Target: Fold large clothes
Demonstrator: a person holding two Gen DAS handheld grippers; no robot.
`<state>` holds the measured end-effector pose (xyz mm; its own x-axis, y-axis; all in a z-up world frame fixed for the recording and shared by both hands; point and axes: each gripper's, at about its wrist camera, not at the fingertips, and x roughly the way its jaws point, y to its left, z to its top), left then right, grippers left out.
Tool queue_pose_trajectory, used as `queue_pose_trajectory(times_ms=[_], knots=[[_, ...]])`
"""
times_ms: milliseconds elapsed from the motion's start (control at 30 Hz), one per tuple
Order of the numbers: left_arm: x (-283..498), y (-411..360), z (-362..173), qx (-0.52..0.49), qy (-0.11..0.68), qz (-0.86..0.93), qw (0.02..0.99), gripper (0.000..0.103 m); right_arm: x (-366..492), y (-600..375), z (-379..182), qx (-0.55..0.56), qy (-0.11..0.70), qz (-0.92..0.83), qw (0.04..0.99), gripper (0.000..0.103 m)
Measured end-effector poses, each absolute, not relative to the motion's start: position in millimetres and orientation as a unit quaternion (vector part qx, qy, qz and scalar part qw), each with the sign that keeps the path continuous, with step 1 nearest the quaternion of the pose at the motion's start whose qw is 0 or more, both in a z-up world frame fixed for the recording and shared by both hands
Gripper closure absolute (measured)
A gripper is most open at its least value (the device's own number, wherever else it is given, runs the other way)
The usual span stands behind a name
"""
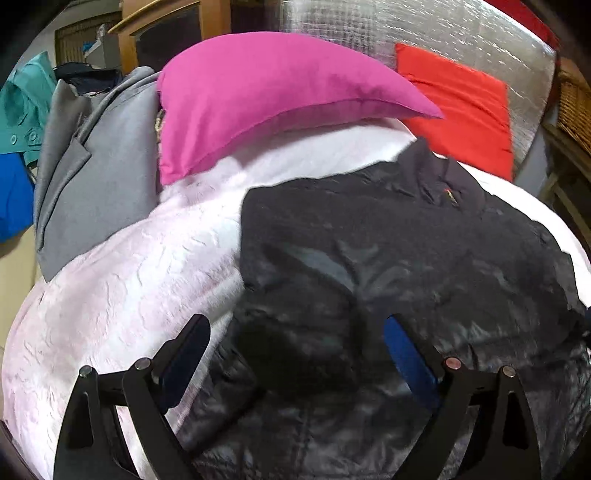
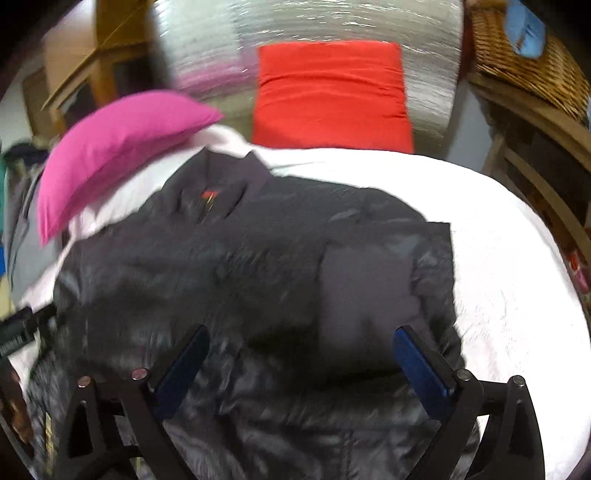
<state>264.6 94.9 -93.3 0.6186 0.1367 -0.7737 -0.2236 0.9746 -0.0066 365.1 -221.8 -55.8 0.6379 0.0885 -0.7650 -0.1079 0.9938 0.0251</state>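
White textured bedspread covers the bed where all this happens, with a shiny silver quilted panel standing at the far end. A flat red cushion leans against that panel and a bright pink pillow sits on the far-left part of the bed. Off the left side there's a grey lapelled jacket piled up, and beyond it something teal with buttons. On the right is a woven wicker basket on a wooden shelf.

The thing to fold is a big black shiny puffer jacket spread flat on the bedspread, collar pointing toward the red cushion, a little red tag showing inside the neck. It looks like the sleeves are tucked in over the body, but it's blurry so I wouldn't swear to it.

Left gripper hovers over the near-left part of the jacket with its blue-padded fingers spread wide, nothing between them; its left finger sits right over the jacket's left edge where it meets the bedspread. Right gripper is also spread wide and empty, over the jacket's near-right part, its right finger close to the jacket's right edge. Whether either one touches the fabric, can't tell.
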Motion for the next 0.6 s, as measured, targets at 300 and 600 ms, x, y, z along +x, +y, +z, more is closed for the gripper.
queue_pose_trajectory(times_ms=[300, 600], knots=[[280.3, 78.6, -127.0, -0.028, 0.458, 0.108, 0.882, 0.006, 374.5, -212.7, -103.6, -0.027, 0.457, 0.045, 0.888, 0.000], [282.9, 84.4, -131.9, -0.039, 0.472, 0.099, 0.875, 0.005, 382.0, -218.8, -105.0, -0.018, 0.470, 0.057, 0.880, 0.000]])
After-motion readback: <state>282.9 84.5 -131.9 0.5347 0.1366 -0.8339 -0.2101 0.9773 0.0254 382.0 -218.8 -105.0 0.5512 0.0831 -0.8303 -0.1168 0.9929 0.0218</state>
